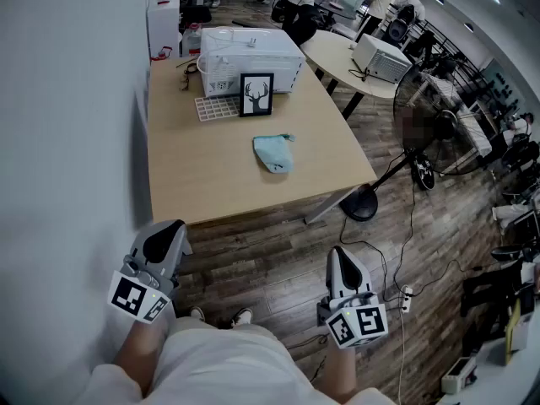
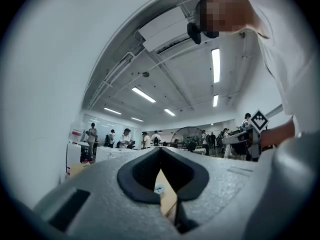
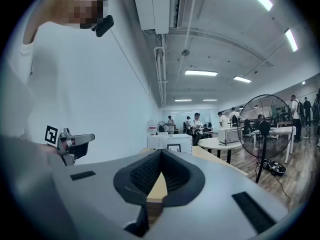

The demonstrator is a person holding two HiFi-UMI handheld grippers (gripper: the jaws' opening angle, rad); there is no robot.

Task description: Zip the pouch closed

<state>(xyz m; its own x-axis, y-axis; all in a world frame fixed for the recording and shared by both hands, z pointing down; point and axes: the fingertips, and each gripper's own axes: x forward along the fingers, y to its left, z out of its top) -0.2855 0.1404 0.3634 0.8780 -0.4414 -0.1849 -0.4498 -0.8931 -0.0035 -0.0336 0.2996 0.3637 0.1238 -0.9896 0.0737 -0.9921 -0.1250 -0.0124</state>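
Work on the pouch [image 1: 273, 153] has not begun, as I judge it. The light blue pouch lies flat on the table [image 1: 194, 184], on the bare middle part and a little to the right, and both tongs are well apart from it, on the near side past the table edge. The left tongs [image 1: 163, 230] and the right tongs [image 1: 339, 260] are held low in front of the person, one at each side above the wooden floor [image 1: 278, 234], and they point toward the table. In each gripper view the two jaws are pressed together with nothing between them. I think they are closed and low because nothing needs gripping yet and the person stands back from the table. The pouch lies in free space, nearer than the picture frame [image 1: 256, 94] and the white box [image 1: 249, 57] at the far end. This probably lets one tongs hold the cloth while the other pulls the slider. Whether the zipper is open, and where the slider sits, is too small to tell.
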